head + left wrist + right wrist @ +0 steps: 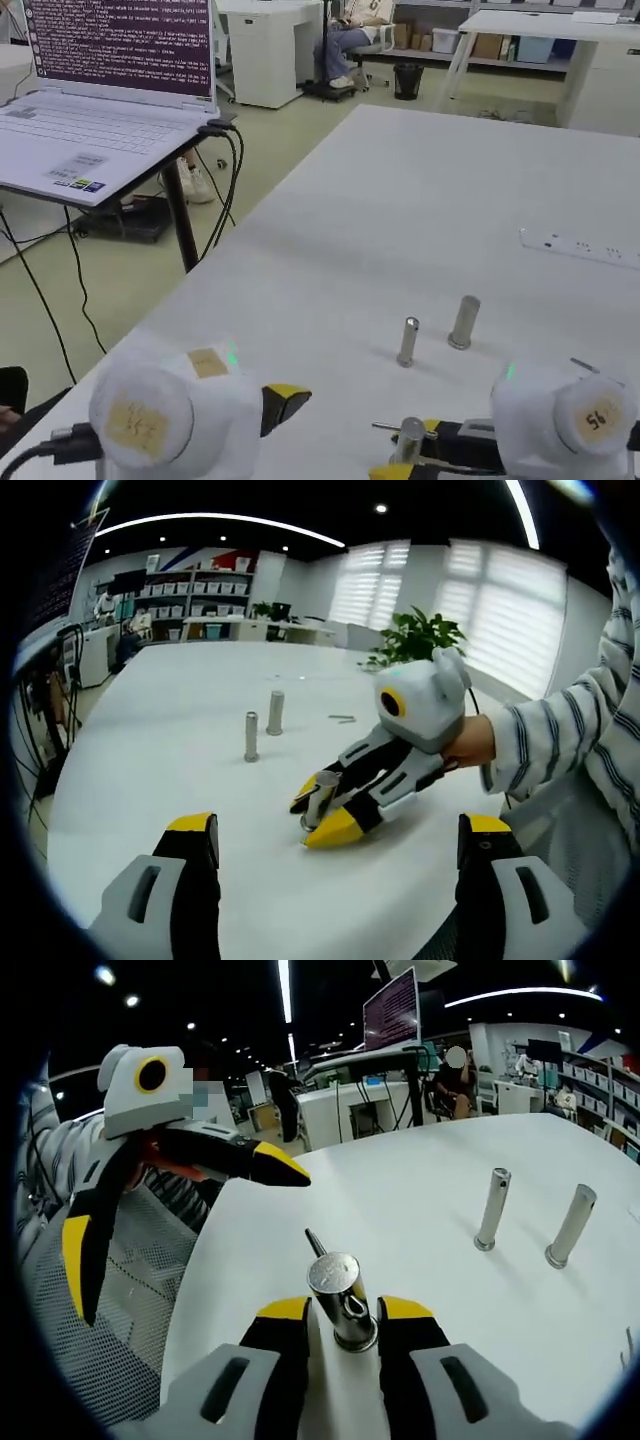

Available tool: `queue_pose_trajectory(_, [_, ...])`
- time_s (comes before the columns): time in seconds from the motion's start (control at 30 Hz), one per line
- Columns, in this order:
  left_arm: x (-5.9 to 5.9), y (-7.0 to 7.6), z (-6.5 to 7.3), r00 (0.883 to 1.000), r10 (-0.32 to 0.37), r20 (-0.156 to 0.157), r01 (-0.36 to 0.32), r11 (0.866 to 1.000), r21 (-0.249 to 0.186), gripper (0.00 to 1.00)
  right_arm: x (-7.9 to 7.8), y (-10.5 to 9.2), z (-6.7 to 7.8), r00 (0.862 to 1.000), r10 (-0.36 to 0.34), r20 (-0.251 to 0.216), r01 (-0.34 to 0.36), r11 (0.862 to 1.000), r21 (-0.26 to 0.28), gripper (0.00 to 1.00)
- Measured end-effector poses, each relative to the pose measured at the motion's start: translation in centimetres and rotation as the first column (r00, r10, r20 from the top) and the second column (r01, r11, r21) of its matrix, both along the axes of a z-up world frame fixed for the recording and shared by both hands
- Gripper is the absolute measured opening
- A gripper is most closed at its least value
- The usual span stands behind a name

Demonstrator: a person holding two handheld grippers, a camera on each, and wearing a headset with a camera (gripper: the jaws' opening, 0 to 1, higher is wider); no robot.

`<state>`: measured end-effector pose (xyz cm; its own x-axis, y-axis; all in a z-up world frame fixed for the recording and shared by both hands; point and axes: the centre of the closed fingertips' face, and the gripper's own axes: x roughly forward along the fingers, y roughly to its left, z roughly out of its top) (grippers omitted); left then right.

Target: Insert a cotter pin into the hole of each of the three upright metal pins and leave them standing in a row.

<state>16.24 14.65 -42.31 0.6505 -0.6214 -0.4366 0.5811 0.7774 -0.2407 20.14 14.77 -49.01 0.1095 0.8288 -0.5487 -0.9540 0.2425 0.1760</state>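
Observation:
My right gripper (408,450) is shut on the nearest upright metal pin (340,1295), which stands on the white table (400,220). A cotter pin (315,1244) passes through this pin's hole, its end sticking out toward the left gripper. Two more metal pins (408,342) (464,322) stand upright farther back with nothing in their holes. My left gripper (338,832) is open and holds nothing, a short way left of the held pin. In the right gripper view the left gripper (180,1215) has its jaws spread wide.
Loose cotter pins (342,718) lie on the table past the standing pins. A white power strip (580,245) lies at the far right. A laptop (90,110) sits on a stand left of the table, with cables hanging. A potted plant (415,640) stands at the far end.

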Motion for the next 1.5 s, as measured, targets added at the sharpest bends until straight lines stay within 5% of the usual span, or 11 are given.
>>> queue_pose_trajectory(0.23, [-0.3,-0.9,0.0,1.0,0.007,-0.007,-0.007,1.0,-0.004,0.99,0.4,0.2,0.1,0.998,0.021,0.059,-0.022,1.0,0.011,0.12])
queue_pose_trajectory(0.4, [-0.5,-0.8,-0.3,1.0,0.011,-0.023,-0.011,1.0,0.009,0.99,0.4,0.1,0.5,0.982,0.079,0.17,-0.076,0.997,-0.019,0.09])
queue_pose_trajectory(0.67, [-0.4,-0.4,-0.2,0.999,0.032,-0.029,-0.031,0.999,0.017,0.99,1.4,-0.4,1.0,0.982,0.042,0.184,-0.039,0.999,-0.021,0.09])
queue_pose_trajectory(1.07, [-0.3,-0.4,0.2,0.999,0.043,-0.031,-0.043,0.999,0.027,0.99,6.2,-2.9,1.9,0.979,-0.016,0.203,0.022,0.999,-0.023,0.09])
queue_pose_trajectory(1.5, [-0.5,-1.1,-0.5,0.997,0.041,-0.068,-0.039,0.998,0.039,0.98,6.1,-3.4,0.8,0.977,0.01,0.212,-0.001,0.999,-0.044,0.09])
